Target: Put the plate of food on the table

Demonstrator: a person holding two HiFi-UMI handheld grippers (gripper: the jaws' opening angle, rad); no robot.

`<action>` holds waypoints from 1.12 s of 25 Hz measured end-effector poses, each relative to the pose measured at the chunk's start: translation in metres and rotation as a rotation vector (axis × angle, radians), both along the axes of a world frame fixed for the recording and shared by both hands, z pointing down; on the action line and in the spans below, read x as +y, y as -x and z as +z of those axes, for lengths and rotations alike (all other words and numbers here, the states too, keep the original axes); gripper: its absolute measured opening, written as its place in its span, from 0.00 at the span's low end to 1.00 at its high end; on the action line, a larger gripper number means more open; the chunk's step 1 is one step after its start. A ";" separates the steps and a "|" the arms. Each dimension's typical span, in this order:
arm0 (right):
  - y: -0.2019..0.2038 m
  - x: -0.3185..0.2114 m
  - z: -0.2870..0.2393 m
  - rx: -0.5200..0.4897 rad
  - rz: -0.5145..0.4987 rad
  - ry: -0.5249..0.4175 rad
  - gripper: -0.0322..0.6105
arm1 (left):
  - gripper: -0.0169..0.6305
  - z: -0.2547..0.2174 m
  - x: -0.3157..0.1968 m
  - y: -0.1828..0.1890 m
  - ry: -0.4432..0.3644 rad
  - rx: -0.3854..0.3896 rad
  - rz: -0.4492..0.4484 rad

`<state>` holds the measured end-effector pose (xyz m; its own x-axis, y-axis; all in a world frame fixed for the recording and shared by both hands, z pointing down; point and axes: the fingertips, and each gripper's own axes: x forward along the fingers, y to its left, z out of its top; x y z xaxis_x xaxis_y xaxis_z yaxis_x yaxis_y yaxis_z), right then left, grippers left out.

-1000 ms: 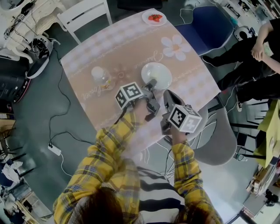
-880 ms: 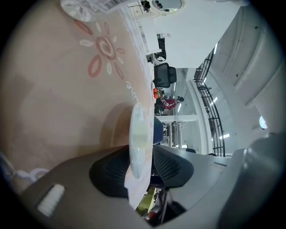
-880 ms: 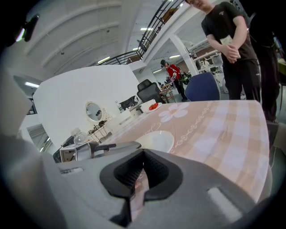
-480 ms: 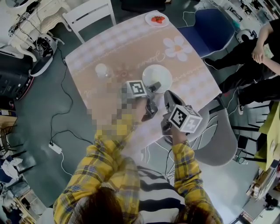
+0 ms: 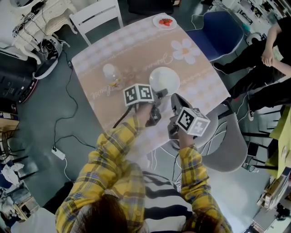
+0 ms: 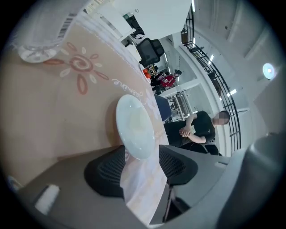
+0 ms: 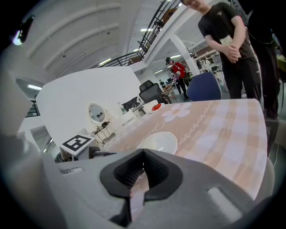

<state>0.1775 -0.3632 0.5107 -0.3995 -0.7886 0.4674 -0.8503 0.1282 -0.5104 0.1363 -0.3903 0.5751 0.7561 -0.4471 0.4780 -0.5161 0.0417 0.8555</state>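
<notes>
A white plate (image 5: 164, 79) lies flat on the table (image 5: 132, 50) with its pink flowered cloth; its top looks bare. My left gripper (image 5: 158, 96) is at its near rim. In the left gripper view the plate (image 6: 135, 126) reaches in between the jaws, which are opening, and the pads (image 6: 107, 170) stand clear of the rim. My right gripper (image 5: 175, 103) hovers just right of it, shut and empty (image 7: 144, 156). A small plate of red food (image 5: 164, 21) sits at the table's far corner, also seen as the red food plate (image 7: 156, 107) in the right gripper view.
A clear glass (image 5: 110, 73) stands left of the white plate. A white chair (image 5: 97, 13) is at the far side, a blue chair (image 5: 218, 25) at the right, a grey chair (image 5: 227, 145) near my right arm. A person (image 5: 268, 50) is at the right.
My left gripper's jaws, closed on the white plate's near rim a second ago, have spread apart. The plate stays on the table. The right gripper has hardly moved.
</notes>
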 end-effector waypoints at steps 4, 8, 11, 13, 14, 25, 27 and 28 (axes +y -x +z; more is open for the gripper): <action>0.003 0.003 -0.002 0.001 -0.002 0.000 0.05 | 0.42 0.000 0.015 0.008 -0.069 -0.121 0.038; 0.005 0.008 0.000 0.003 -0.009 0.007 0.05 | 0.38 -0.007 0.029 0.026 -0.116 -0.151 -0.045; 0.008 0.014 -0.001 -0.010 -0.009 -0.005 0.05 | 0.02 -0.025 0.036 0.030 -0.233 -0.133 -0.076; 0.011 0.020 -0.003 0.004 -0.017 -0.012 0.05 | 0.02 -0.038 0.043 0.027 -0.318 -0.140 -0.044; 0.013 0.023 -0.004 0.015 -0.022 -0.014 0.05 | 0.02 -0.043 0.047 0.027 -0.354 -0.155 -0.026; 0.030 0.078 -0.026 0.030 -0.055 -0.076 0.05 | 0.02 -0.079 0.108 0.031 -0.543 -0.220 0.030; 0.032 0.087 -0.031 0.031 -0.058 -0.094 0.05 | 0.02 -0.085 0.119 0.032 -0.577 -0.235 0.030; 0.033 0.092 -0.033 0.031 -0.058 -0.103 0.05 | 0.02 -0.087 0.125 0.032 -0.592 -0.242 0.031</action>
<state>0.1441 -0.2710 0.4780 -0.4326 -0.8090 0.3979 -0.8552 0.2284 -0.4653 0.1042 -0.2656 0.4883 0.6745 -0.6675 0.3154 -0.6908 -0.4199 0.5886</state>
